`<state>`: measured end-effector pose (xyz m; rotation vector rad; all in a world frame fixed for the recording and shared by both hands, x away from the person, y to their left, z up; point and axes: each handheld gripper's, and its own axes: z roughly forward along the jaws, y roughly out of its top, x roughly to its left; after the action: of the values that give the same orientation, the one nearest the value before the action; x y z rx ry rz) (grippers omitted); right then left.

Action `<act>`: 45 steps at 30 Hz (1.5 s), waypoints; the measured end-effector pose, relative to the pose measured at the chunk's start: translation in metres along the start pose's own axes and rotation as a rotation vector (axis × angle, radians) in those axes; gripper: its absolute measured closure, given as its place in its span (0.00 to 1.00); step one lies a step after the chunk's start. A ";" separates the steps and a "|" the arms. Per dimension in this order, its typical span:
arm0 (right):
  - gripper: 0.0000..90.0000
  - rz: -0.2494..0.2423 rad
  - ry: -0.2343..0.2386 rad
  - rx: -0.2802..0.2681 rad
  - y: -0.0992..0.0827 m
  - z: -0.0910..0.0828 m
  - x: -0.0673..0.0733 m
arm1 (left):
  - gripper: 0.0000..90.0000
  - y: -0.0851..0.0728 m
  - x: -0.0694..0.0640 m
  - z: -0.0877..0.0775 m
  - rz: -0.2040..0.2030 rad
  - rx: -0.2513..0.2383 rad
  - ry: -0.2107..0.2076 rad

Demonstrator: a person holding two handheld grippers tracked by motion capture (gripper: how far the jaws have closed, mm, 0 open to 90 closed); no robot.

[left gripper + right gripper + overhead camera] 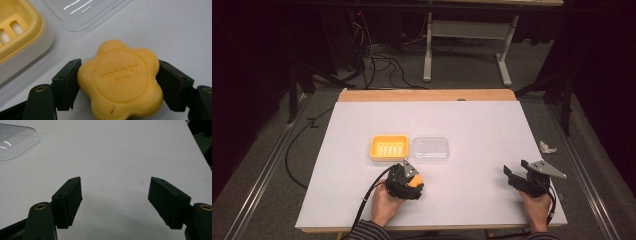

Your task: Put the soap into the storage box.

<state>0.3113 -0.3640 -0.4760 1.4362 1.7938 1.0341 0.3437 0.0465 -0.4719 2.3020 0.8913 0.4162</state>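
Because the flower-shaped yellow soap (120,80) lies flat on the white bench (472,125), the left tool (408,181) has come at it from the near side and low, so that its two black pads press on opposite lobes of the soap's edge; that is a firm grip on the soap, with the stamped face up and unobstructed. The soap sits just on the person's side of the yellow soap dish (388,147), near it but not touching; the dish's slotted tray stands open and bare, which suggests it is where the soap is meant to go; a short lift and a small carry away from the person would put it over the tray. The clear lid (430,149) lies just beside the dish on its right, flat on the bench, set aside so that the dish's opening is free; it would likely go on afterwards. The right tool (518,176) rests well to the right of the dish, low over bare bench, its jaws wide apart with nothing between them; it appears parked there to keep out of the left hand's (386,202) path, and it is placed nearer the lid's side, ready should the lid need picking up. A crumpled scrap of paper (547,147) lies far right of the dish, off the bench's edge.
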 end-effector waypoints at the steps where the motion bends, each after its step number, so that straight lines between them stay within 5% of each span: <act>1: 0.31 -0.001 0.000 0.000 0.000 0.000 0.000 | 0.30 0.000 0.000 0.000 0.005 -0.002 0.000; 24: 0.31 0.002 -0.002 -0.001 0.000 0.000 0.000 | 0.30 0.008 0.002 -0.015 0.006 -0.031 -0.032; 45: 0.31 0.001 0.000 -0.002 0.000 0.000 0.000 | 0.30 0.017 0.017 -0.033 -0.030 -0.083 -0.034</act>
<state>0.3112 -0.3643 -0.4760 1.4364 1.7922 1.0360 0.3482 0.0630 -0.4352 2.2107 0.8749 0.3933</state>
